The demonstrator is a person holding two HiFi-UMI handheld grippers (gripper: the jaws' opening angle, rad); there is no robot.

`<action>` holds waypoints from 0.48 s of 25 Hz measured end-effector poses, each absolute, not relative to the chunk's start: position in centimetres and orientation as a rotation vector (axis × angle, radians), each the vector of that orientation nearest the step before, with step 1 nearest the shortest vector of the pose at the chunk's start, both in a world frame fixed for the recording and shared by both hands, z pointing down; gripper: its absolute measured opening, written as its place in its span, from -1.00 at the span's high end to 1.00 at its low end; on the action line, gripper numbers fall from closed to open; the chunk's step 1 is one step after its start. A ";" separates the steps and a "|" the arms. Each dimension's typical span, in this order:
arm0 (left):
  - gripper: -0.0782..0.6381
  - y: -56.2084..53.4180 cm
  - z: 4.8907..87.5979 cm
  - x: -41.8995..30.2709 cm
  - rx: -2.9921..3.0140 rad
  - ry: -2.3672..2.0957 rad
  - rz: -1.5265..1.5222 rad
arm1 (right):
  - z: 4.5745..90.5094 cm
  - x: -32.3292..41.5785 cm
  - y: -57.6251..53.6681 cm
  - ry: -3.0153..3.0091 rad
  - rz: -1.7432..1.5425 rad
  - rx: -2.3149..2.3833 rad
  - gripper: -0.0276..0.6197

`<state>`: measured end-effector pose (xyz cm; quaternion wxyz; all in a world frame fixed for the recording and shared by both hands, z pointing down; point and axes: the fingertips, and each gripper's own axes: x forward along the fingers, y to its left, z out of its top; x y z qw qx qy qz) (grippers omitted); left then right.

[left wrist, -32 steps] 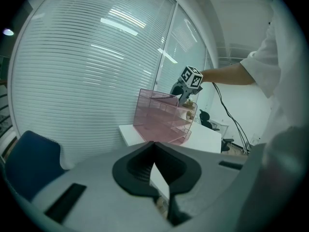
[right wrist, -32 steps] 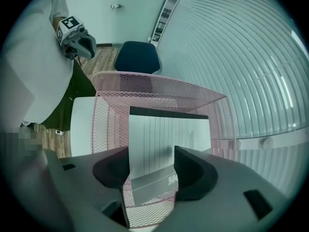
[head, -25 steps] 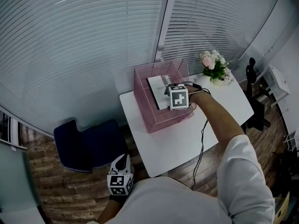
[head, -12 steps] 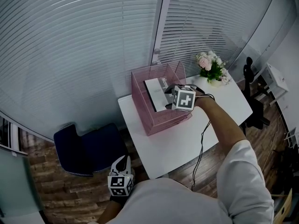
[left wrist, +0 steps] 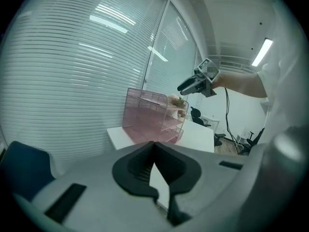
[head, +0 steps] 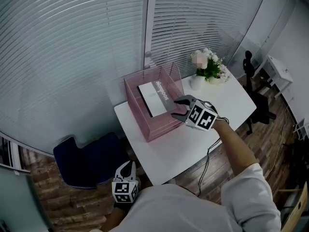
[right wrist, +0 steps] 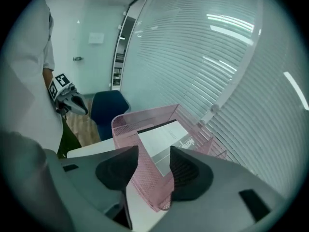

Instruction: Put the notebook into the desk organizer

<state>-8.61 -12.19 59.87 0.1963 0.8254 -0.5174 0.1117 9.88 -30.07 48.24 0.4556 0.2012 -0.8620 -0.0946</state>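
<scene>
The white notebook (head: 154,96) with a grey band lies flat in the top tray of the pink mesh desk organizer (head: 155,129), also clear in the right gripper view as notebook (right wrist: 161,138) in organizer (right wrist: 145,180). My right gripper (head: 175,108) hovers just right of the organizer, apart from it. Its jaws are closing and hold nothing; the gap of the right gripper (right wrist: 154,151) shows only the tray beyond. My left gripper (head: 126,165) hangs low by my body, off the table, jaws together and empty. From the left gripper (left wrist: 154,144) the organizer (left wrist: 149,117) stands far ahead.
The white table (head: 193,146) carries the organizer at its back left and a vase of flowers (head: 206,67) at the back. A blue chair (head: 84,158) stands left of the table. Window blinds run behind it. A black cable (head: 208,153) trails from my right gripper.
My right gripper has pulled back out of the organizer toward the near right, leaving the notebook lying in the top tray. The left gripper has stayed put.
</scene>
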 end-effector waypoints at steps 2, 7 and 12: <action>0.76 -12.4 59.7 -8.0 2.331 -1.430 0.323 | 47.5 10.4 -28.9 -2.182 -0.226 0.561 0.24; 0.76 -13.0 59.5 -6.4 2.374 -1.381 0.349 | 46.8 11.8 -26.2 -2.254 -0.206 0.698 0.30; 0.76 -13.3 59.4 -5.3 2.399 -1.353 0.373 | 45.2 13.5 -24.3 -2.375 -0.146 0.889 0.43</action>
